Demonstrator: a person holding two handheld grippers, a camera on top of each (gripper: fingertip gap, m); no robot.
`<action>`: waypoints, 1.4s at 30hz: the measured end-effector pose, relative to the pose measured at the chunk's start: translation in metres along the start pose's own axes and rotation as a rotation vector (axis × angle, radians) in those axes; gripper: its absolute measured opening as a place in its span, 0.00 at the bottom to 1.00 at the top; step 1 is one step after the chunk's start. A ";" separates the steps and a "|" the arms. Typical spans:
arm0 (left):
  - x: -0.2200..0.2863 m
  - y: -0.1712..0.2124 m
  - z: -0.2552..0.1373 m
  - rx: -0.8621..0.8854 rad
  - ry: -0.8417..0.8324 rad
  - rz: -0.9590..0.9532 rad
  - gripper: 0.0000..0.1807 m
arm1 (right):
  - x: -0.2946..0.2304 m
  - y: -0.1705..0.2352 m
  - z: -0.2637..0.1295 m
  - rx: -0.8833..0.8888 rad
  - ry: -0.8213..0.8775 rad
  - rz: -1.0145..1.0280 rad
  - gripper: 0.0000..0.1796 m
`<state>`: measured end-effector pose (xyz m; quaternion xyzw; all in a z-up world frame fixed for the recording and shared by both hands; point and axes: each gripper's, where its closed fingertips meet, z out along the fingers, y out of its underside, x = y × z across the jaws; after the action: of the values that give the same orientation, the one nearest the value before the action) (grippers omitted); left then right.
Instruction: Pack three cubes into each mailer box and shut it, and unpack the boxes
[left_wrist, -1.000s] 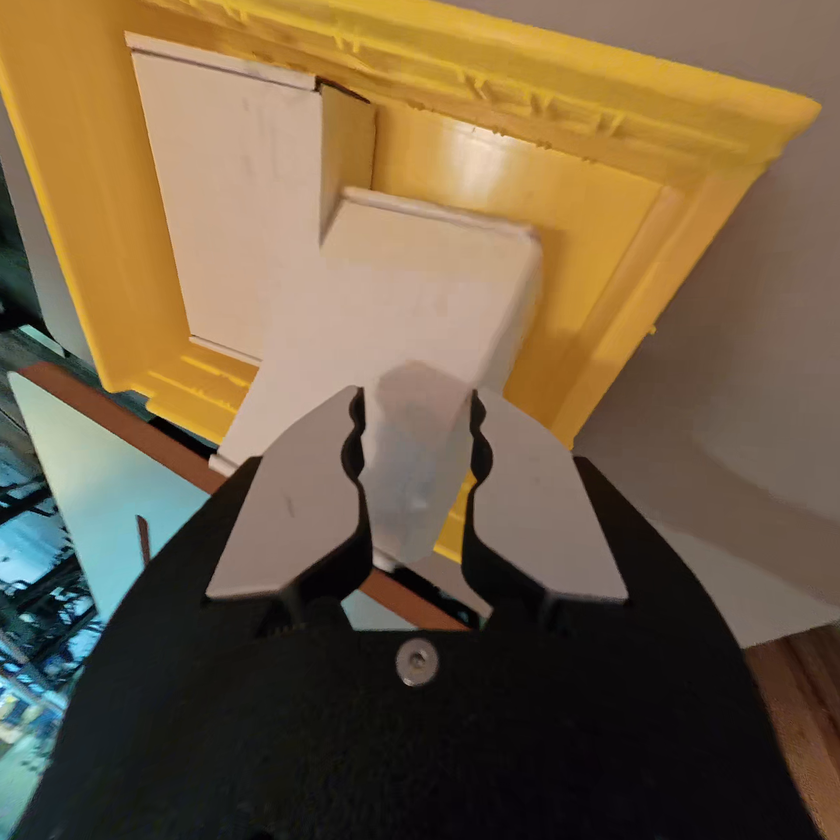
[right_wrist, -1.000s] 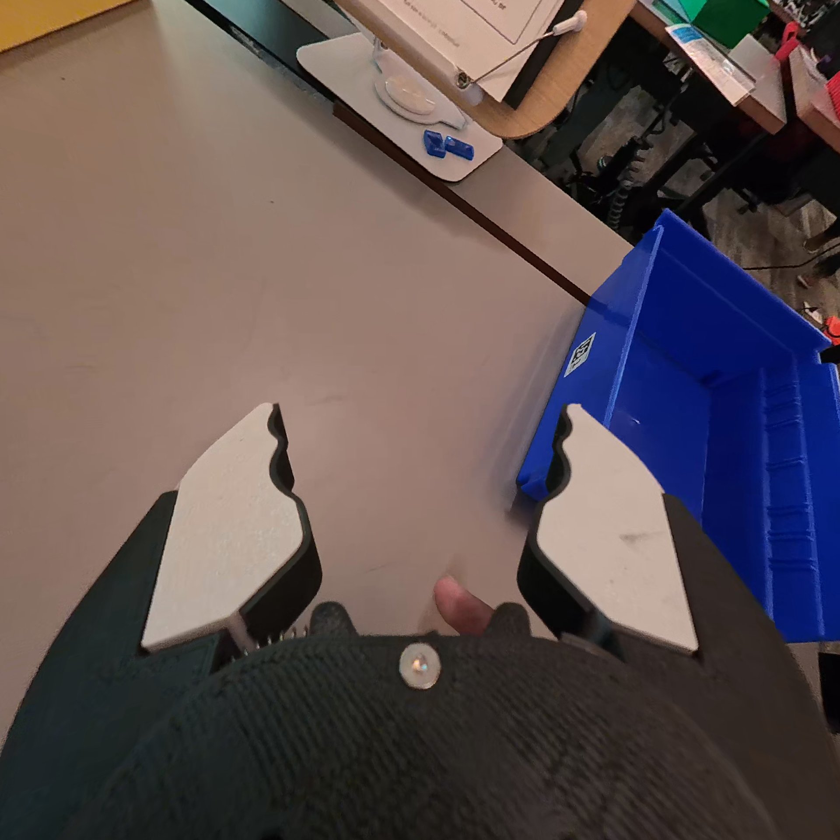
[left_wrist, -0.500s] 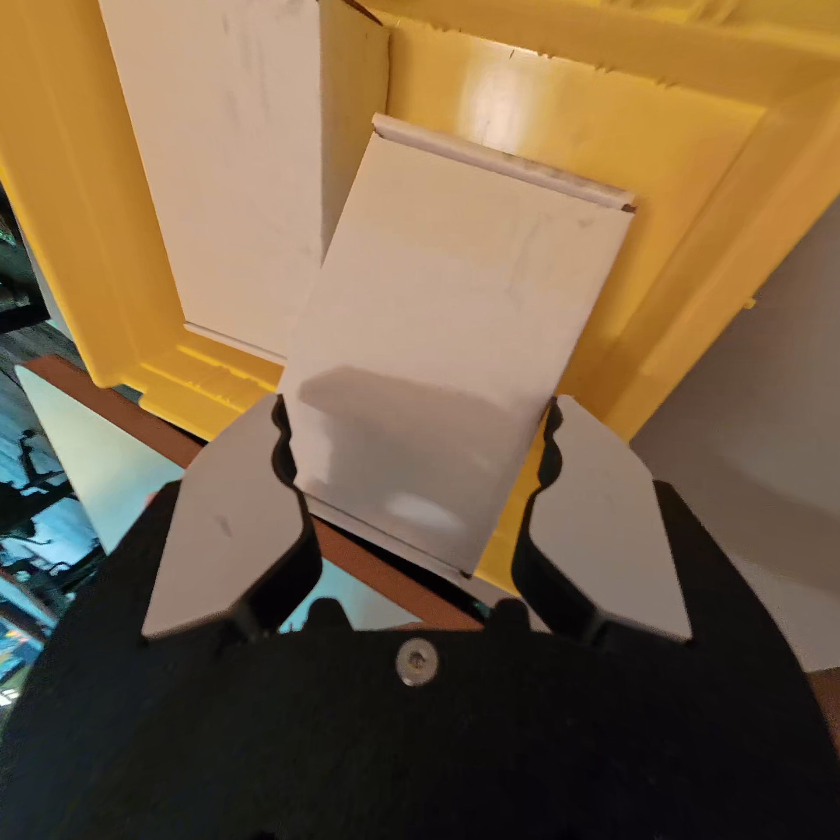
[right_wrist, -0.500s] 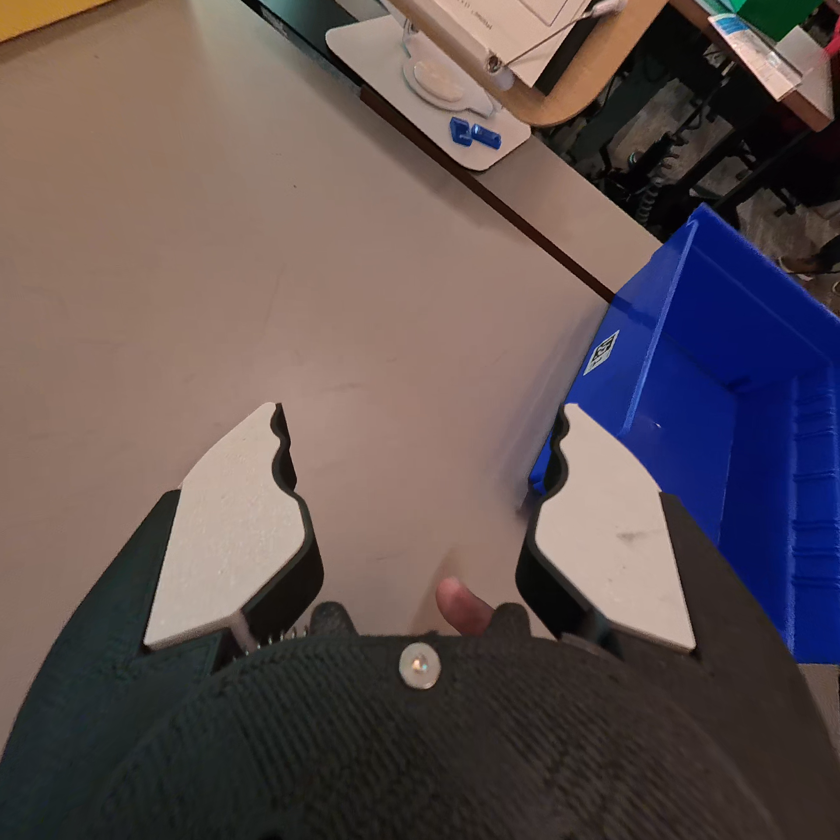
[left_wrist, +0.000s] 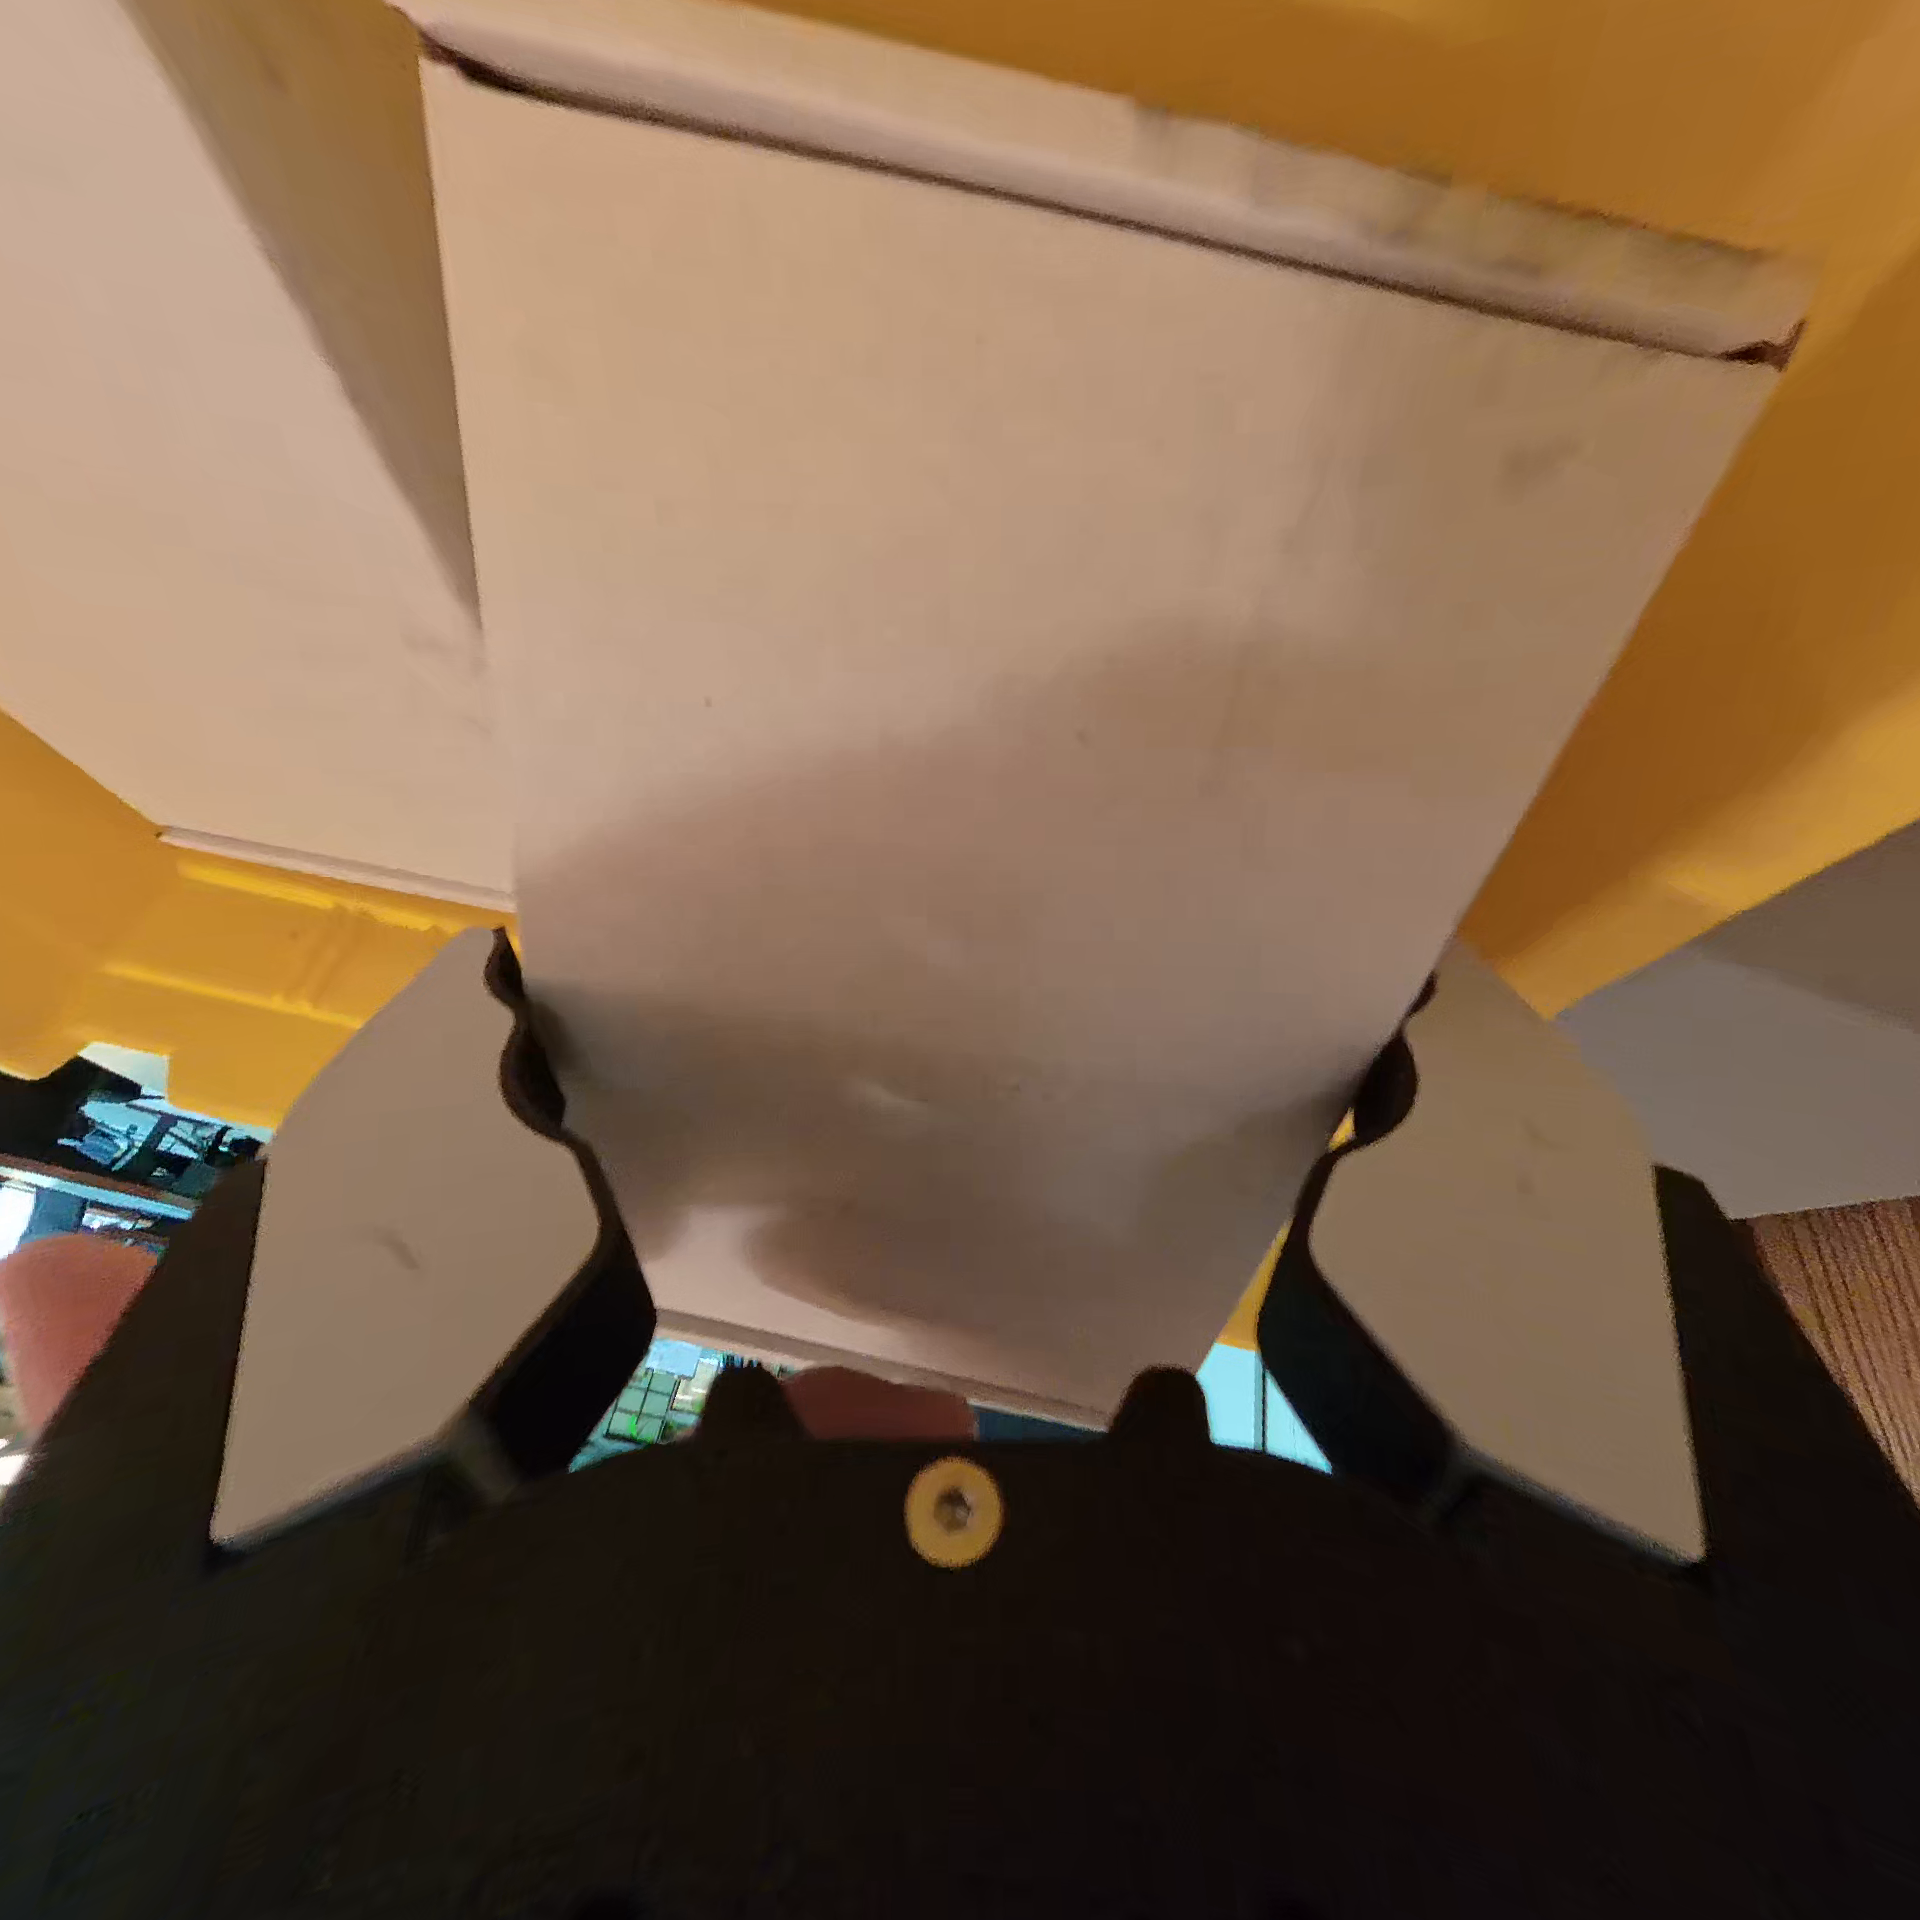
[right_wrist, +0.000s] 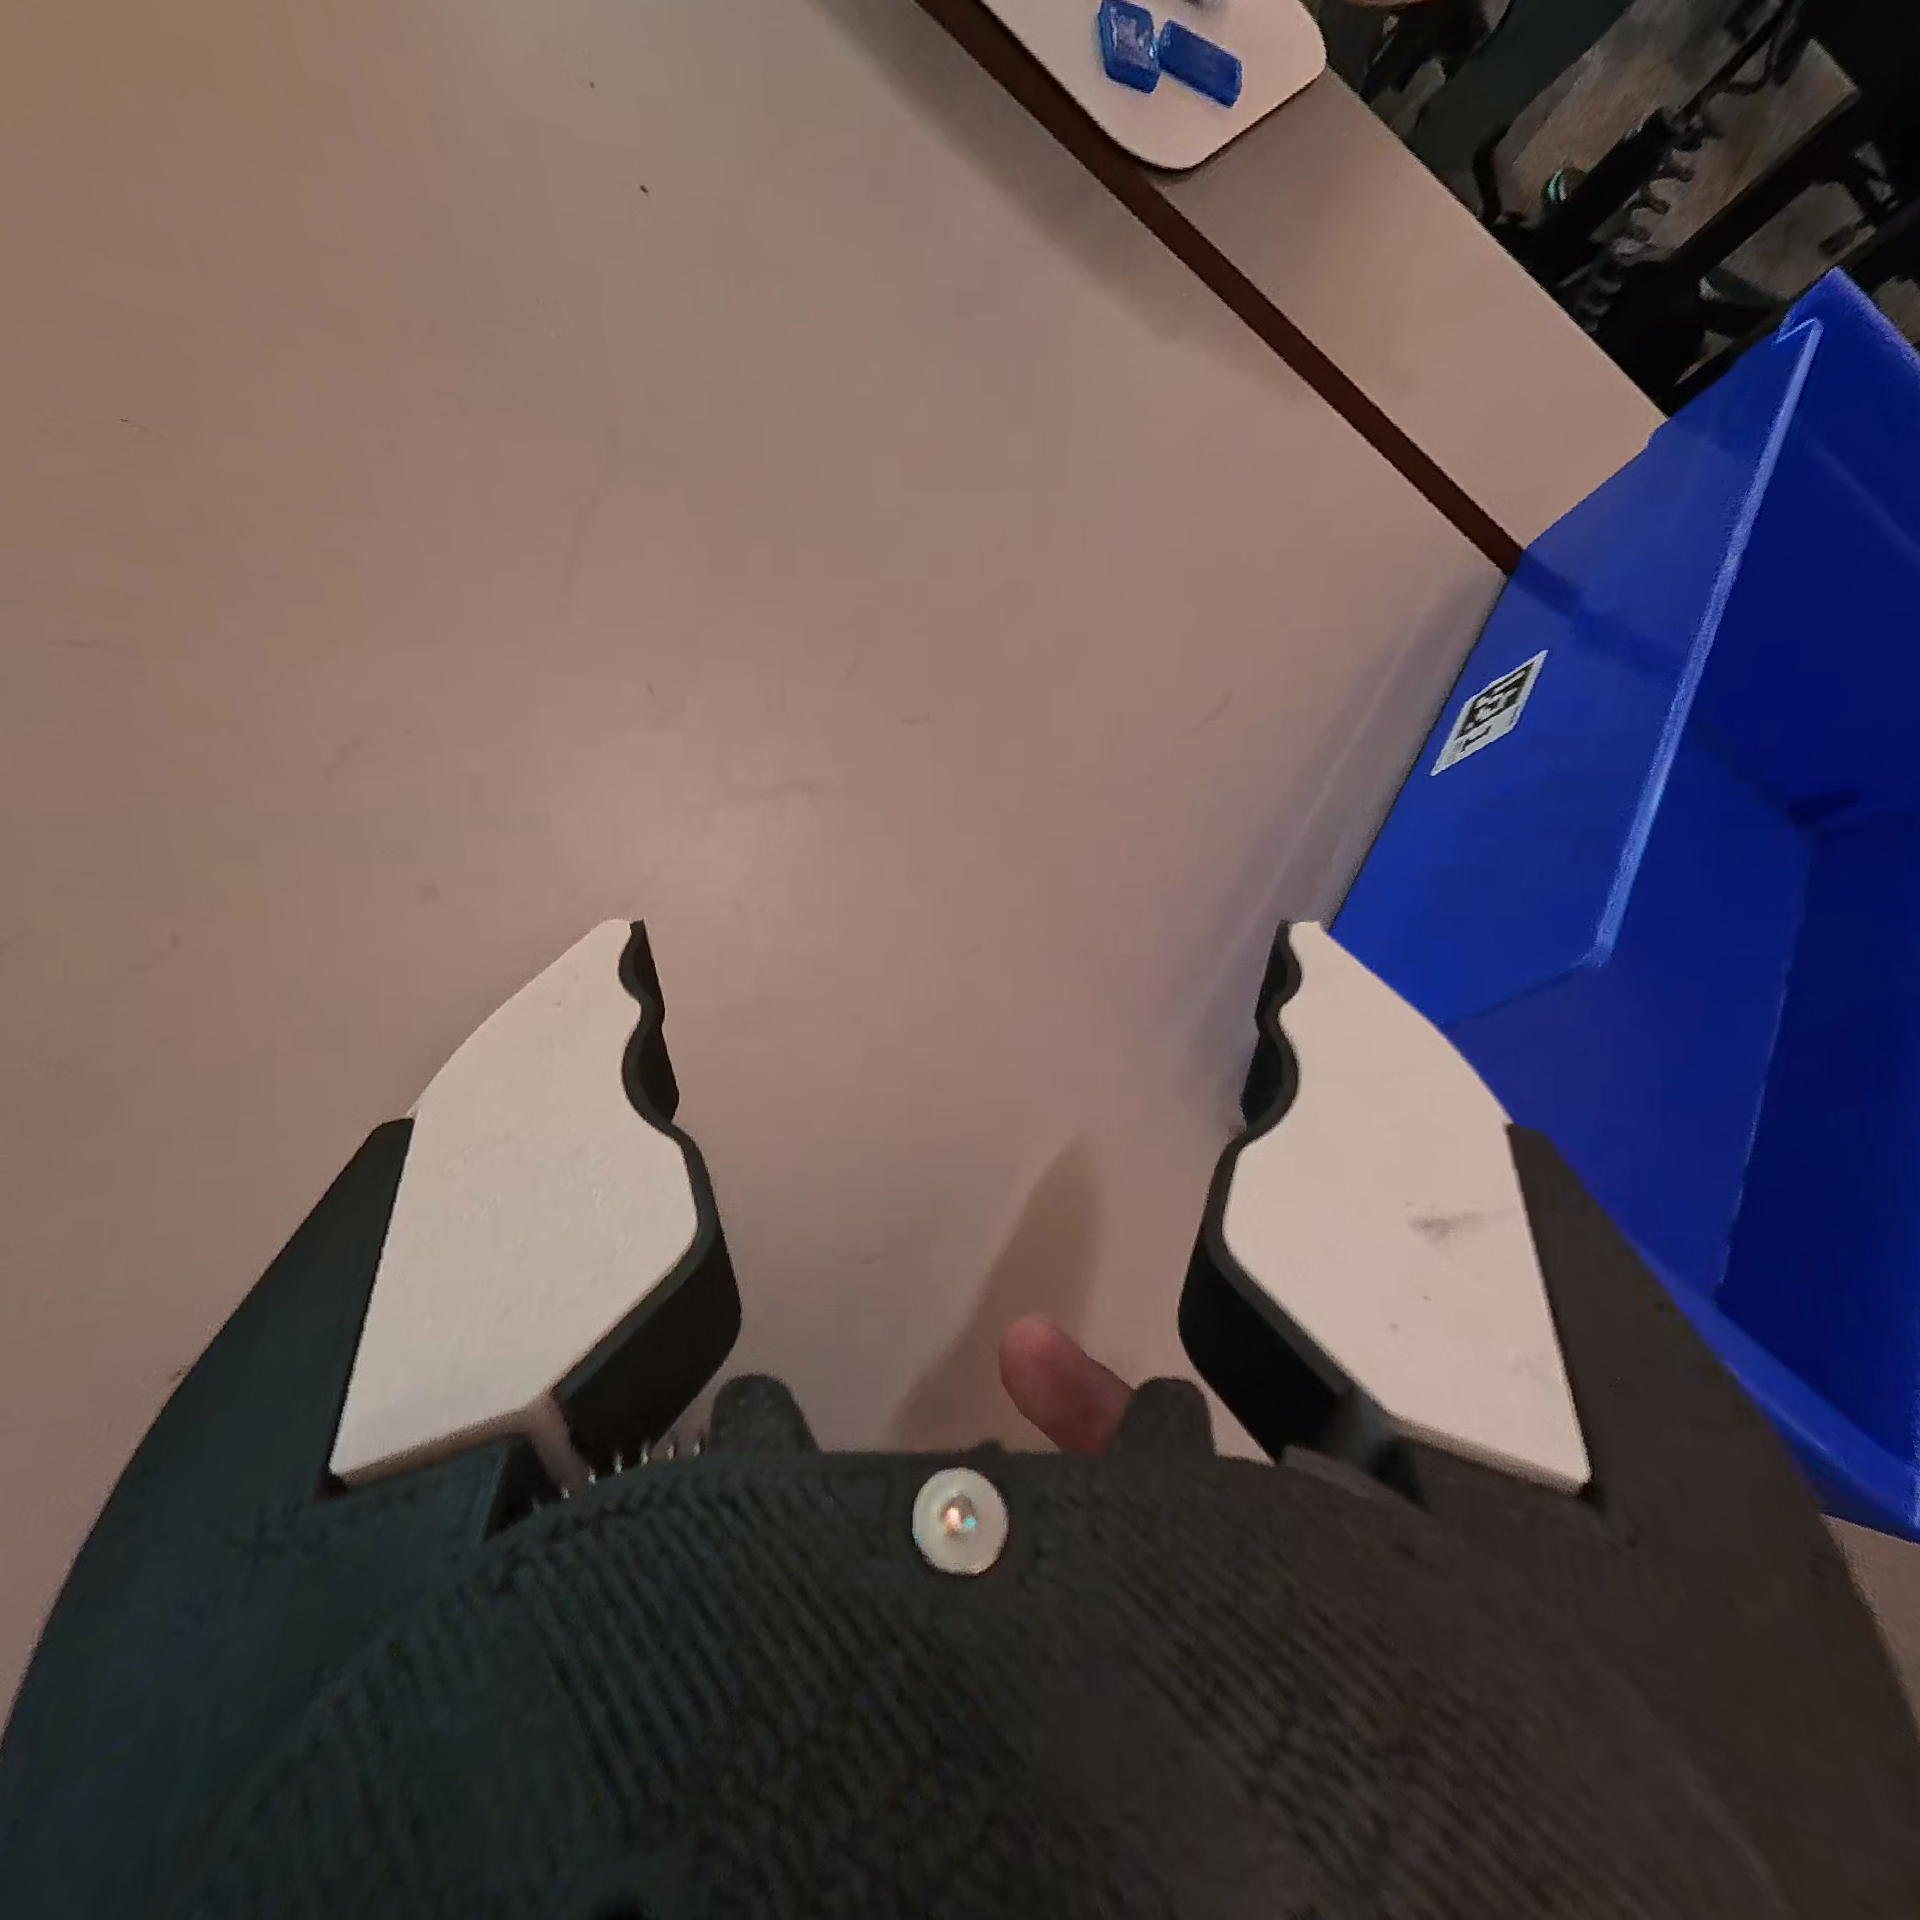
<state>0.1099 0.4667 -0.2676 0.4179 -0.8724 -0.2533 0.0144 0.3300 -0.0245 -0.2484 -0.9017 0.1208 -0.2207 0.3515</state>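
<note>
A shut white mailer box (left_wrist: 1039, 623) leans tilted in the yellow bin (left_wrist: 260, 966). Its near end lies between the fingers of my left gripper (left_wrist: 966, 945). The jaws are spread wide, with their inner edges right at the box's two sides. A second white mailer box (left_wrist: 208, 468) lies flat in the bin to the left, partly under the first. My right gripper (right_wrist: 961, 935) is open and empty above the grey table (right_wrist: 623, 520), just left of the blue bin (right_wrist: 1662, 935). No cubes show in either view.
The blue bin's visible inside is bare. A white stand base (right_wrist: 1247, 114) with two small blue pieces (right_wrist: 1164, 52) sits past the table's far edge. Grey table and a wooden surface (left_wrist: 1849, 1351) show to the right of the yellow bin. Across from one pair of fingers to the other is roughly 55 cm.
My left gripper let go of the box's edge, opened wide and moved in until the box lies between its fingers. My right gripper drifted slightly, staying open.
</note>
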 end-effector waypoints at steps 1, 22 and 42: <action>0.000 0.001 0.000 -0.012 -0.001 0.000 0.81 | 0.000 0.001 0.001 -0.005 -0.003 0.001 0.61; 0.002 0.014 -0.021 -0.073 -0.104 0.044 0.80 | 0.016 0.007 -0.005 0.012 0.007 0.065 0.59; 0.086 -0.113 -0.228 0.580 -0.175 -0.021 0.80 | 0.039 0.003 -0.031 0.109 0.002 0.166 0.58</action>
<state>0.1892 0.2468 -0.1362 0.3902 -0.9019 -0.0286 -0.1833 0.3485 -0.0589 -0.2178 -0.8680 0.1832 -0.1977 0.4170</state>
